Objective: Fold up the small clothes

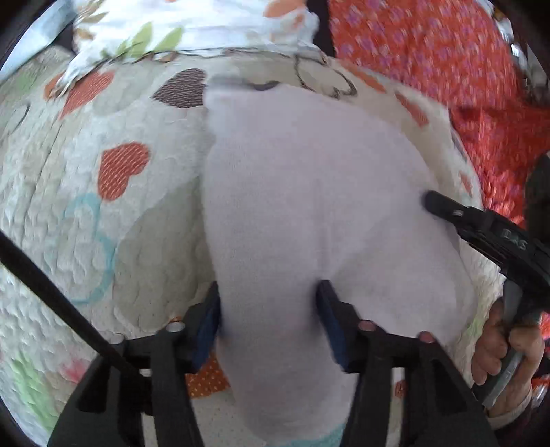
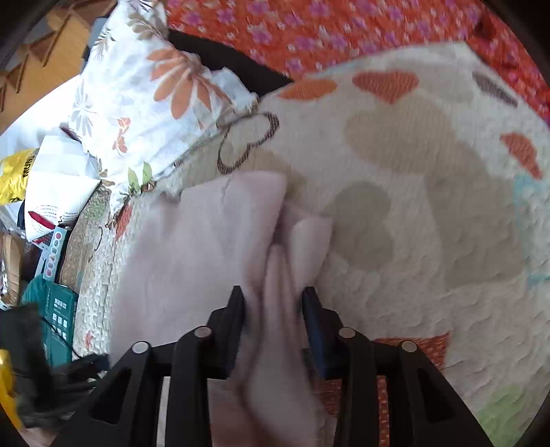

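Presently, the pale lilac garment (image 1: pixel 309 192) lies spread on the heart-patterned quilt (image 1: pixel 103 240), running forward from the left tongs (image 1: pixel 270 311). Cloth fills the gap between the left fingers, which are clamped on the garment's near portion; a seam line rises from the right finger. In the right wrist view the garment (image 2: pixel 206 247) is bunched into folds between the fingers of the right tongs (image 2: pixel 273 306), which are closed on it; a flat panel extends forward and left of them. From the left wrist view the right tongs (image 1: pixel 433 203) enter from the right, tip touching the garment's right edge, held by the person's right hand (image 1: pixel 505 347). Beyond the left tongs, at the quilt's far edge, sits a floral pillow (image 1: pixel 172 31); to the far right is an orange flowered fabric (image 1: pixel 429 44). Left of the right tongs, off the bed, lie boxes and a yellow bag (image 2: pixel 15 172).
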